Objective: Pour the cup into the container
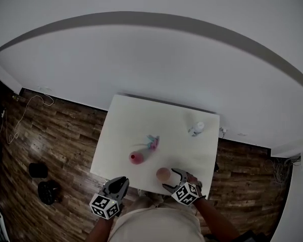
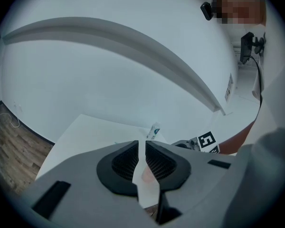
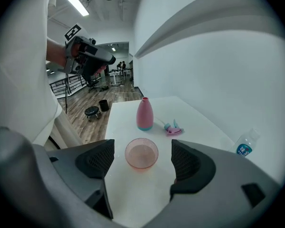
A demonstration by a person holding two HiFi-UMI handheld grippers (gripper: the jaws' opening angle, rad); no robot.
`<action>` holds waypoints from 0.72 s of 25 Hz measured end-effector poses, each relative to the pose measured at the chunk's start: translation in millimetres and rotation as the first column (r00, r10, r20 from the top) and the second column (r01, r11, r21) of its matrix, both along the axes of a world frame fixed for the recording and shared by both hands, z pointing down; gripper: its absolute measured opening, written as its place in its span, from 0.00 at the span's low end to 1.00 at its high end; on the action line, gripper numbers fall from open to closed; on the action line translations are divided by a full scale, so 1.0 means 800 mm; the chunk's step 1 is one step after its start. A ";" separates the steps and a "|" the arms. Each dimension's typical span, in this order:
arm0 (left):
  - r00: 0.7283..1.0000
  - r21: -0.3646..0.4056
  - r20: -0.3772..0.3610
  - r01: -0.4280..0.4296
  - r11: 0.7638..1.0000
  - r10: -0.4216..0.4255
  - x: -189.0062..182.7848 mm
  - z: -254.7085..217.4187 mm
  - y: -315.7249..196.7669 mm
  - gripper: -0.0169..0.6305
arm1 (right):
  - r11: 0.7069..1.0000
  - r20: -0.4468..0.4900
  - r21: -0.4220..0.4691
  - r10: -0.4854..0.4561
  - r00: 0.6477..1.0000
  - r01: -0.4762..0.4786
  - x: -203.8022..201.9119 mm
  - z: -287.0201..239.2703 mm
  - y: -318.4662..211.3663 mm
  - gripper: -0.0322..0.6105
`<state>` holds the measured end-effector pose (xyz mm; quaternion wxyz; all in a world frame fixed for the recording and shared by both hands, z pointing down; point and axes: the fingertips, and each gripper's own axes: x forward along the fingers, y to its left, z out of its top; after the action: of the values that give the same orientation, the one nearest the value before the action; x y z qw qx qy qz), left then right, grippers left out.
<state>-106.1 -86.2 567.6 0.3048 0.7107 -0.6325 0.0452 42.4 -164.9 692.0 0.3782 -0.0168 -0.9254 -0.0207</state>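
A: Cup colour?
B: Cup (image 3: 141,152), by the table's near edge: translucent pink. Spray bottle (image 3: 144,114), mid-table: pink, teal base.
A: Towards the far right corner?
B: Water bottle (image 3: 245,144): clear, blue label. Table (image 1: 141,120) white, floor (image 1: 65,135) brown wood planks.
A: Your grippers?
B: My right gripper (image 3: 142,161) and left gripper (image 2: 142,148): grey, black ribbed pads, black-and-white marker squares.

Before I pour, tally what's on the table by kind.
cup: 1
bottles: 2, the pink bottle and the clear bottle
spray head: 1
Total: 4
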 end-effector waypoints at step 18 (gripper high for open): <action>0.998 -0.051 0.031 0.053 0.997 -0.052 0.037 0.017 -0.008 0.10 | 0.997 0.020 -0.016 -0.075 0.997 0.076 0.031 0.049 -0.011 0.60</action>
<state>-76.7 -92.7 581.4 0.3150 0.6848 -0.6540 0.0641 67.5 -173.4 731.2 0.3678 -0.0547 -0.9279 -0.0271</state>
